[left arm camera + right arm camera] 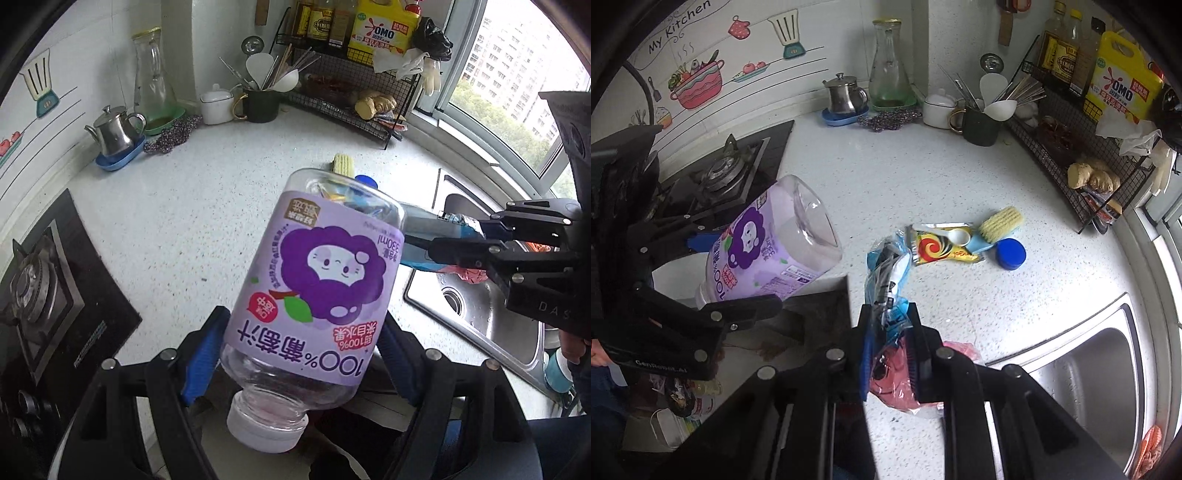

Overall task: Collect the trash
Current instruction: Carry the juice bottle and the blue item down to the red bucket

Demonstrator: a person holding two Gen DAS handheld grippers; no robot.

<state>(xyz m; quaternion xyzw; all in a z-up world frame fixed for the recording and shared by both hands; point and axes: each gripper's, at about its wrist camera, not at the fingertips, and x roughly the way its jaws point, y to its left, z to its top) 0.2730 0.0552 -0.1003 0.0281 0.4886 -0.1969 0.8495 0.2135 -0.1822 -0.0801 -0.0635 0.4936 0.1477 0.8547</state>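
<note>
The left gripper (306, 332) has its jaws spread wide around an empty grape juice bottle (317, 288), blue pads pressing the purple label on both sides, white cap pointing back toward the camera and the clear base tilted up and away. It hangs in the air above the speckled white worktop (192, 206).

Over on the right, the right gripper (888, 328) is clamped down tight on a crumpled blue-and-white plastic wrapper (886, 273), pinched between its fingers and sticking up past the tips; something red and crinkly bunches just behind it, hard to say what.

Out on the worktop, more trash lies in a little cluster: a yellow snack packet (942, 247) with a white plastic spoon (956, 236) on top, a piece of corn cob (1003, 221) just beside it, and a blue bottle cap (1010, 253) touching the packet's far corner. The steel sink (1089, 369) sits to the right, the gas hob (727, 170) to the left.
</note>
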